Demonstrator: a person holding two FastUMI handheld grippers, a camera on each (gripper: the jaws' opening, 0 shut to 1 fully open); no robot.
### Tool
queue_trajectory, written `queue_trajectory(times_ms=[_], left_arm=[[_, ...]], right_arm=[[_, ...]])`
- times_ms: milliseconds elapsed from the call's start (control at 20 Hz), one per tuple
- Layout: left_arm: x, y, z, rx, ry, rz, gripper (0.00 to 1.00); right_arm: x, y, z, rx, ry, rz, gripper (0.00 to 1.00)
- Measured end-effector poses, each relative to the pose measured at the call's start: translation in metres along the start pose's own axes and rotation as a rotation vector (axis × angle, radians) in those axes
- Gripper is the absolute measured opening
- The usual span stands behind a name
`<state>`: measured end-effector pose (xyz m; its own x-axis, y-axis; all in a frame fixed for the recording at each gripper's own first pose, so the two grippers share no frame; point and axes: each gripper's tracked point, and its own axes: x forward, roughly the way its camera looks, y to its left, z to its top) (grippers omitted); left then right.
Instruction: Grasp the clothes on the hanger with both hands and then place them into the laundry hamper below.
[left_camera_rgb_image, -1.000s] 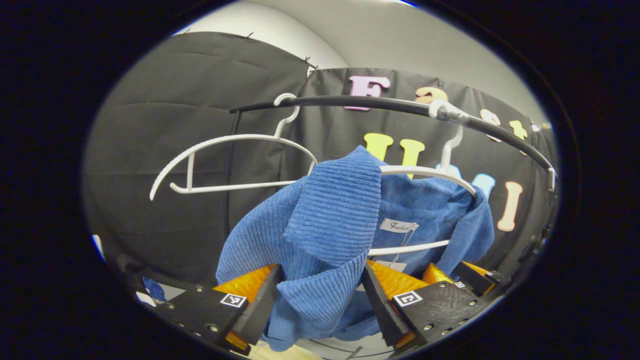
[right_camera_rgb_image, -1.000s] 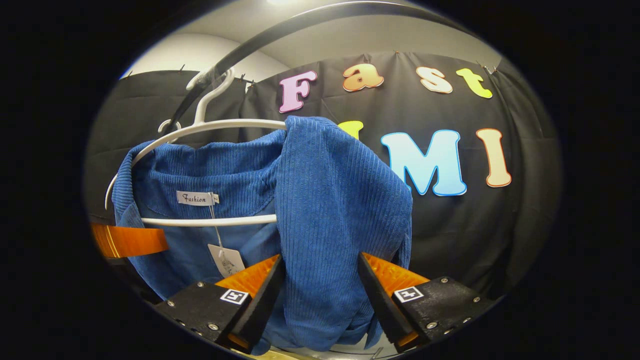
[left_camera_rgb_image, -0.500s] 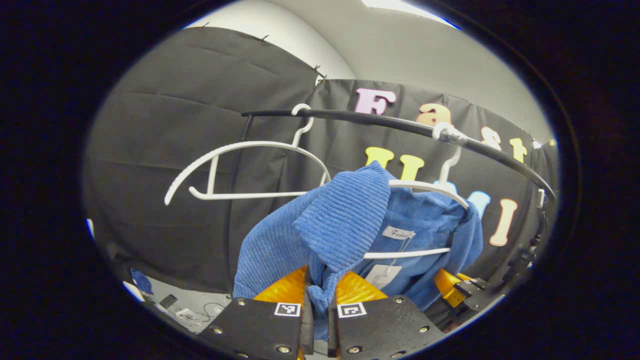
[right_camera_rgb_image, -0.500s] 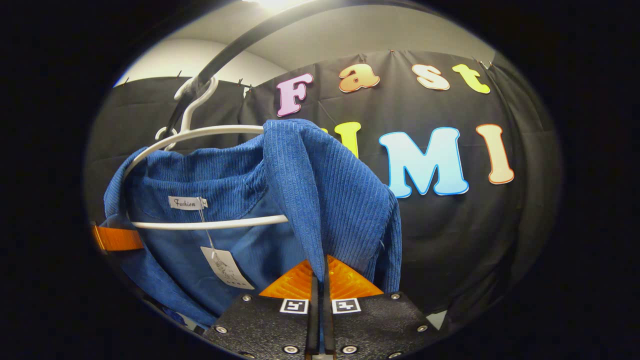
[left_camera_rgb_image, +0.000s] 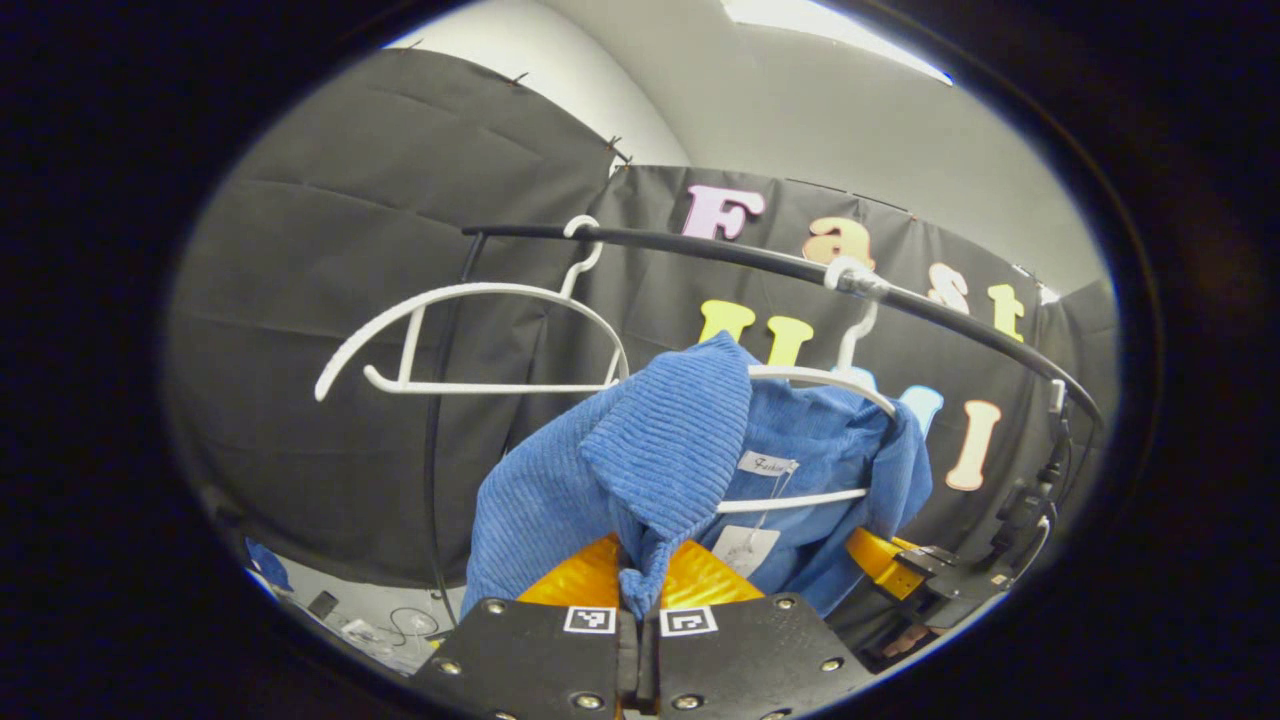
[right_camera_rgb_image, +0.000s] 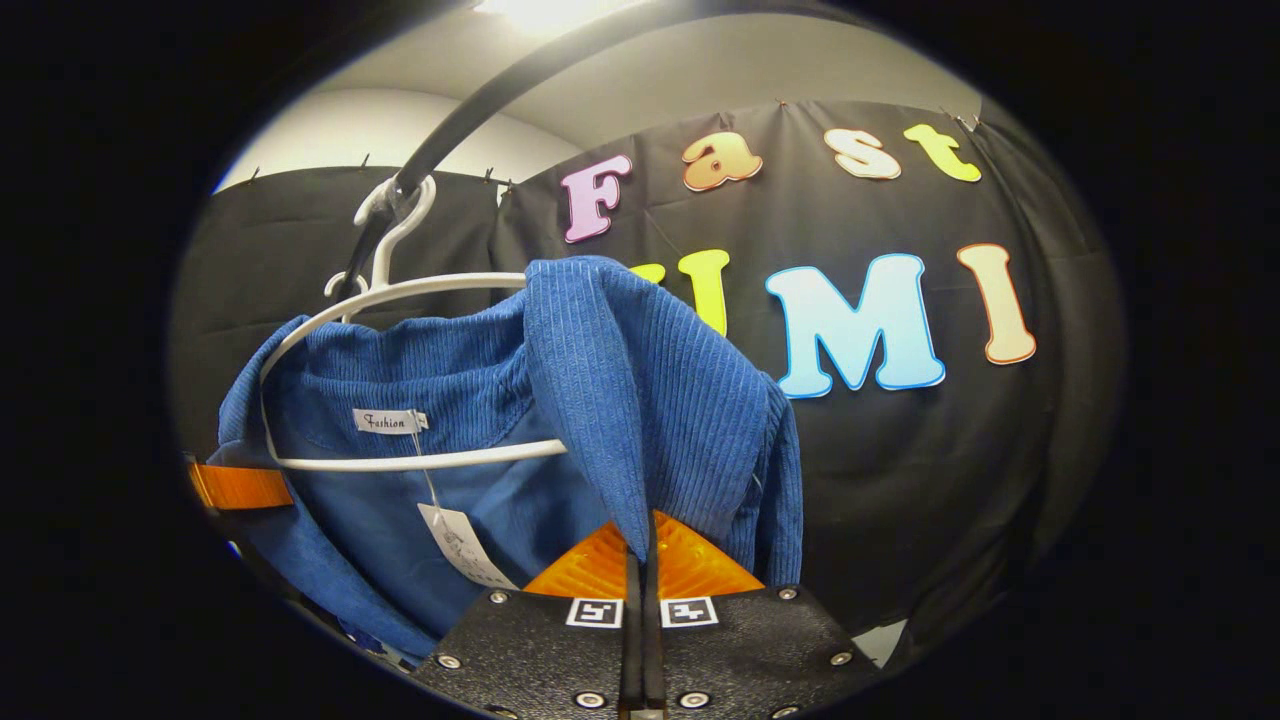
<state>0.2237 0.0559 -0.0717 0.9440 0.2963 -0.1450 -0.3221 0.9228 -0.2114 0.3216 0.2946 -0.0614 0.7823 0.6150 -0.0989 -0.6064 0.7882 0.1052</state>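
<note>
A blue ribbed garment (left_camera_rgb_image: 660, 450) hangs on a white hanger (left_camera_rgb_image: 830, 378) from a black rail (left_camera_rgb_image: 740, 255). My left gripper (left_camera_rgb_image: 640, 575) is shut on a bunched fold at one side of its front. In the right gripper view the same garment (right_camera_rgb_image: 640, 400) drapes over the hanger (right_camera_rgb_image: 400, 290), and my right gripper (right_camera_rgb_image: 640, 545) is shut on the front edge at the other side. The right gripper (left_camera_rgb_image: 905, 565) also shows low at the right of the left gripper view. A white tag (right_camera_rgb_image: 390, 421) sits inside the collar.
An empty white hanger (left_camera_rgb_image: 470, 335) hangs on the rail to the left of the garment. A black upright post (left_camera_rgb_image: 440, 420) carries the rail. Cables and small items (left_camera_rgb_image: 380, 625) lie on the floor at lower left. A paper price tag (right_camera_rgb_image: 465, 545) dangles inside the garment.
Both grippers closed from open onto the garment's front edges a second ago. Since half a second ago they stay shut, and the views have shifted slightly.
</note>
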Motion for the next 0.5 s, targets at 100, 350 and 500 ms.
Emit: queue_trajectory(times_ms=[100, 350, 500], left_arm=[[-0.006, 0.001, 0.004, -0.007, -0.008, -0.006, 0.00], [-0.021, 0.002, 0.029, 0.021, -0.059, -0.003, 0.00], [-0.031, 0.008, 0.049, 0.042, -0.098, 0.009, 0.00]], right_arm=[[-0.002, -0.002, 0.002, 0.001, -0.007, -0.005, 0.00], [-0.008, -0.020, 0.016, 0.034, -0.039, -0.050, 0.00], [-0.008, -0.029, 0.022, 0.067, -0.056, -0.071, 0.00]])
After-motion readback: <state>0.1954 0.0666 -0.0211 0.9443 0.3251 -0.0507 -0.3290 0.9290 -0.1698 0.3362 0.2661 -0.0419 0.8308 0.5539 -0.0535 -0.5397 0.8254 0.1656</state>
